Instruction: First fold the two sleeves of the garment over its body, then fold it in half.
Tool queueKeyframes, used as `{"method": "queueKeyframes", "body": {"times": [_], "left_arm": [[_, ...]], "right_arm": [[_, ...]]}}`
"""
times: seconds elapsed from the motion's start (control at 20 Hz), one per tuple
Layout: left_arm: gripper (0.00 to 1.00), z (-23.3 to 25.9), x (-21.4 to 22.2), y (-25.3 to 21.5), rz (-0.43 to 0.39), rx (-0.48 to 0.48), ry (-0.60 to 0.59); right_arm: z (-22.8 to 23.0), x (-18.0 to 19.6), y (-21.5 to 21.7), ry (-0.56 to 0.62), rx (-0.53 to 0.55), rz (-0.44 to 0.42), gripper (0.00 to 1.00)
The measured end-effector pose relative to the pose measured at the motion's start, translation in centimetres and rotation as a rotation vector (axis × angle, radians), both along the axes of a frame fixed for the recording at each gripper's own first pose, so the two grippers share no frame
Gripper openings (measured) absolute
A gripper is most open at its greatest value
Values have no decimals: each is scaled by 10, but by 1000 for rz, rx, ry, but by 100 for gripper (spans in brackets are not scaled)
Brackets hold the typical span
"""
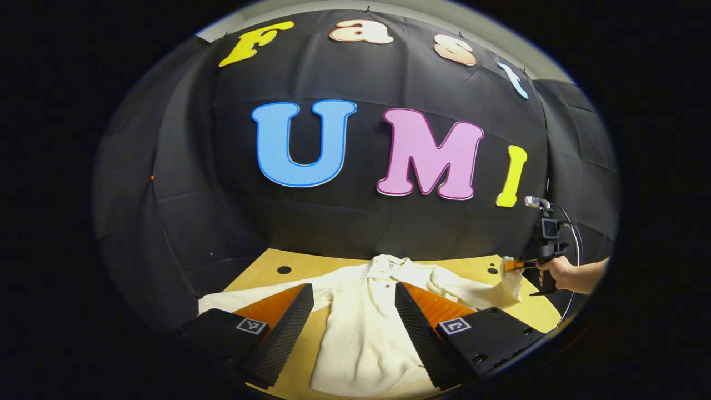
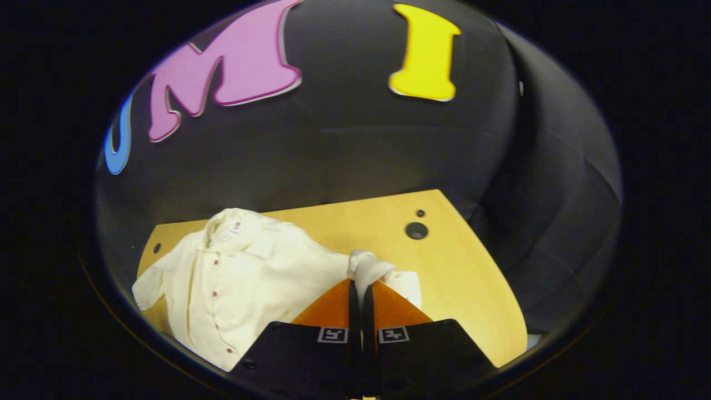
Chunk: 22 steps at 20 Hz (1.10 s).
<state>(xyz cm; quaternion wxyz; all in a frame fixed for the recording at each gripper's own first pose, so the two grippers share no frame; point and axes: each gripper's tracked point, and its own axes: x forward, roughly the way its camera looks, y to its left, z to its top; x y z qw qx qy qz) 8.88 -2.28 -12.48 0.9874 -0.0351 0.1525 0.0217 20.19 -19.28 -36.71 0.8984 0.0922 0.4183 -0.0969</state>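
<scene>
Lying: shirt [image 1: 366, 328] flat on your bench [image 2: 461, 272], collar toward the booth wall.
Room: bare bench wood beyond the shirt on your right claw's side.
Right claw [image 2: 361, 291]: pinched closed on the sleeve [image 2: 369, 269], cuff lifted off the bench.
Left claw [image 1: 355, 305]: spread wide above the shirt's body, gripping nothing.

The left tool [image 1: 354, 311] hangs low with its fingers [image 1: 289, 325] spread wide apart. The right tool [image 2: 361, 289] has its fingers [image 2: 354, 311] pressed together on cloth, a hand [image 1: 555, 270] gripping its handle.
</scene>
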Motion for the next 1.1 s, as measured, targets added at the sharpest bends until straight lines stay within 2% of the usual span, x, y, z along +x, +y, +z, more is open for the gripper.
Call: {"method": "queueKeyframes", "body": {"times": [0.1,0.25,0.5,0.65,0.8,0.85,0.9,1.0,1.05,1.1], "left_arm": [[96,-2,-8,17,28,-13,9],[96,2,-20,44,68,-30,-2],[97,-12,-35,91,149,-36,27],[97,-23,-41,111,174,-37,54],[96,-35,-43,128,190,-29,72],[96,-38,-44,132,192,-28,78],[97,-42,-45,135,195,-27,84],[96,-53,-43,142,200,-34,95],[97,-56,-41,147,211,-48,98],[96,-60,-39,155,224,-64,101]], "right_arm": [[6,21,54,-21,18,94,5],[15,29,134,-20,38,250,5],[11,24,236,-19,72,467,5],[-3,25,298,-18,118,547,5],[-13,27,332,-29,145,577,6],[-17,29,347,-29,172,580,25],[-20,26,356,-21,196,577,32],[-17,19,352,-9,195,572,67],[-11,20,344,-31,174,564,72],[-2,21,331,-63,143,546,83]]}}
